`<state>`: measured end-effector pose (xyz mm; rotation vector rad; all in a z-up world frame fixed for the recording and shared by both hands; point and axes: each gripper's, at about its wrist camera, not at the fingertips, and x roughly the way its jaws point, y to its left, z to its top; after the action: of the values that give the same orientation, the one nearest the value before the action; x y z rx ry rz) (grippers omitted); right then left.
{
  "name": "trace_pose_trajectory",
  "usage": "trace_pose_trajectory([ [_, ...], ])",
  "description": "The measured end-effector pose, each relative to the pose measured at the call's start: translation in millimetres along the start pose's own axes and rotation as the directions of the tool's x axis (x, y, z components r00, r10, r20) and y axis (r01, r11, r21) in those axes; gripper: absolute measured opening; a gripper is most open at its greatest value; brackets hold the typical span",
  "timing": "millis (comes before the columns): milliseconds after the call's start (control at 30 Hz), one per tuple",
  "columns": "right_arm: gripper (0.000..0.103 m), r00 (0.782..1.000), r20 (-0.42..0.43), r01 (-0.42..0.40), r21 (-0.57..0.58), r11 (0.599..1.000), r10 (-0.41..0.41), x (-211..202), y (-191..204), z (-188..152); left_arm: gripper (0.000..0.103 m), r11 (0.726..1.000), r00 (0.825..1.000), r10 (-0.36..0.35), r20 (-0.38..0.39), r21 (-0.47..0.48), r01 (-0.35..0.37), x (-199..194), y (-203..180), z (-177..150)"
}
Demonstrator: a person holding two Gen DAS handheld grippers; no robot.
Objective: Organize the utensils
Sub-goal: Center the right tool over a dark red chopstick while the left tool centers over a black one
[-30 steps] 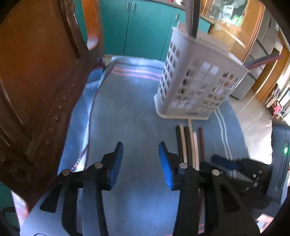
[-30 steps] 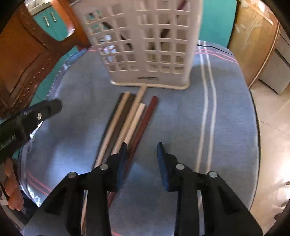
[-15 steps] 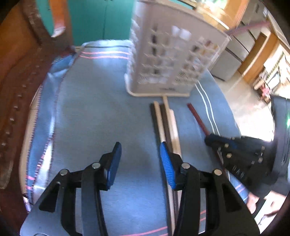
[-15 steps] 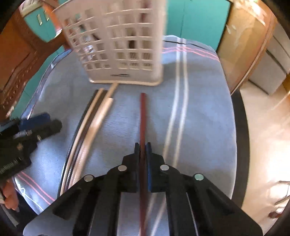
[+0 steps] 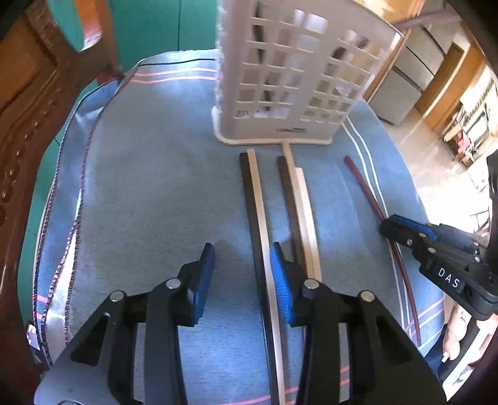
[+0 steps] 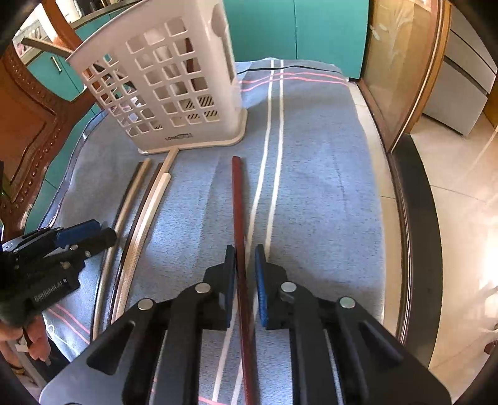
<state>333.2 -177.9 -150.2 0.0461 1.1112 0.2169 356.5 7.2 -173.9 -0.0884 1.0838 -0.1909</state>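
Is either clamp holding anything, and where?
Nothing is gripped. Right gripper jaws are opening around the red chopstick mid-length; left gripper jaws are closing around two chopsticks.

The cloth (image 6: 326, 193) over the table was a soft grey-blue, crossed by a pair of white stripes and thin pink lines, with a dark stitched edge. The basket (image 6: 174, 87) was off-white plastic, pierced in a grid of square holes. One chopstick (image 6: 238, 212) was deep red-brown. Beside it, the other chopsticks (image 5: 280, 212) alternated pale cream and dark brown, nearly black. Both sets of tongs, left (image 5: 242, 280) and right (image 6: 245, 280), were matt black with bright blue ribbed pads and silver rivets. The cabinets (image 6: 295, 28) behind were teal, and the chair (image 5: 28, 102) was carved reddish-brown wood.
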Motion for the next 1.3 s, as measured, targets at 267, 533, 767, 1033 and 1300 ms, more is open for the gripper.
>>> trace_pose_trajectory([
  [267,0.013,1.0,0.008,0.001,0.009,1.0,-0.001,-2.9,-4.1,1.0,0.04,0.999,0.999,0.038,0.008,-0.007,-0.038,-8.3,7.7,-4.1],
  [533,0.013,1.0,0.003,0.018,-0.002,1.0,-0.018,1.2,1.3,-0.6,0.041,0.989,0.995,0.103,0.011,0.109,-0.104,-2.0,-14.8,-3.9],
  [767,0.015,1.0,0.005,0.023,0.002,1.0,-0.023,3.0,-0.7,-0.9,0.013,0.996,0.996,0.083,0.013,0.013,-0.083,-5.1,6.5,3.7],
  [1033,0.019,1.0,0.007,0.027,-0.003,1.0,-0.026,3.3,1.6,0.2,0.013,0.996,0.992,-0.081,0.095,-0.021,0.083,-39.9,15.0,4.7],
  [1300,0.021,0.999,0.008,0.031,-0.002,1.0,-0.031,4.5,0.9,0.3,0.016,0.996,0.991,-0.065,0.118,-0.047,0.071,-42.2,13.4,13.1],
])
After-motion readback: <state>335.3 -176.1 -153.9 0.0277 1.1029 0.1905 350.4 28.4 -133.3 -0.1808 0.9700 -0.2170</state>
